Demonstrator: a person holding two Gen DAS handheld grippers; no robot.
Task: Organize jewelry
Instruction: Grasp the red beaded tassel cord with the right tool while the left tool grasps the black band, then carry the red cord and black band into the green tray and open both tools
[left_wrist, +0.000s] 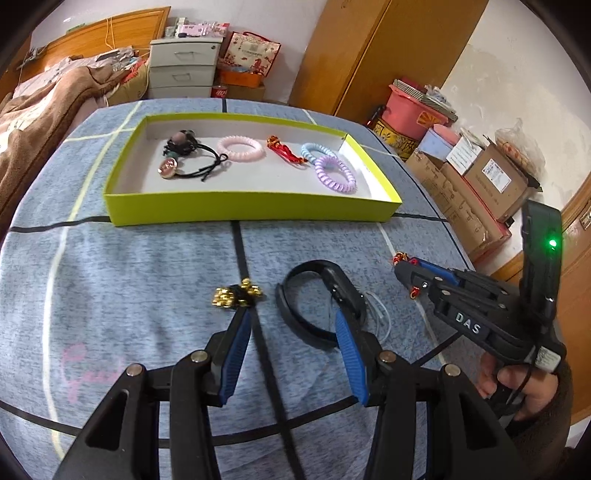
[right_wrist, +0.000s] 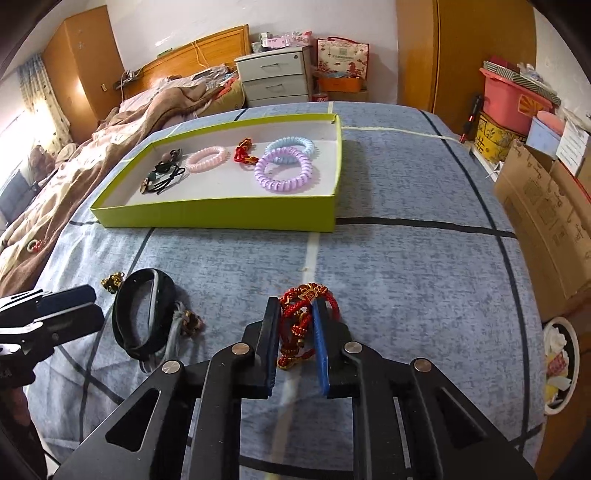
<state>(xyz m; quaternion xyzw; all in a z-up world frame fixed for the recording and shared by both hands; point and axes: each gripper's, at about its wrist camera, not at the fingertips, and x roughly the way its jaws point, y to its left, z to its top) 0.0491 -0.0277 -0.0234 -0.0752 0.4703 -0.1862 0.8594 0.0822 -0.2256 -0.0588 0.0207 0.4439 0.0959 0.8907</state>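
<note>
A lime-green tray (left_wrist: 243, 212) (right_wrist: 221, 214) sits on the blue cloth and holds pink (left_wrist: 241, 147), blue (left_wrist: 314, 150) and purple (left_wrist: 335, 173) coil bracelets, a red knot charm (left_wrist: 286, 151) and black hair ties (left_wrist: 192, 158). My left gripper (left_wrist: 291, 317) is open above the cloth, between a gold bead cluster (left_wrist: 236, 293) and a black band (left_wrist: 317, 306). My right gripper (right_wrist: 295, 310) has its jaws closed around a red cord bracelet with gold charms (right_wrist: 304, 314) lying on the cloth. It also shows at the right of the left wrist view (left_wrist: 406, 264).
A grey cord piece (right_wrist: 181, 328) lies beside the black band (right_wrist: 144, 314). A bed with a brown blanket (right_wrist: 92, 162) borders the left. Cardboard boxes (left_wrist: 480, 184) and a pink bin (right_wrist: 513, 96) stand to the right. A drawer unit (left_wrist: 183, 66) is behind.
</note>
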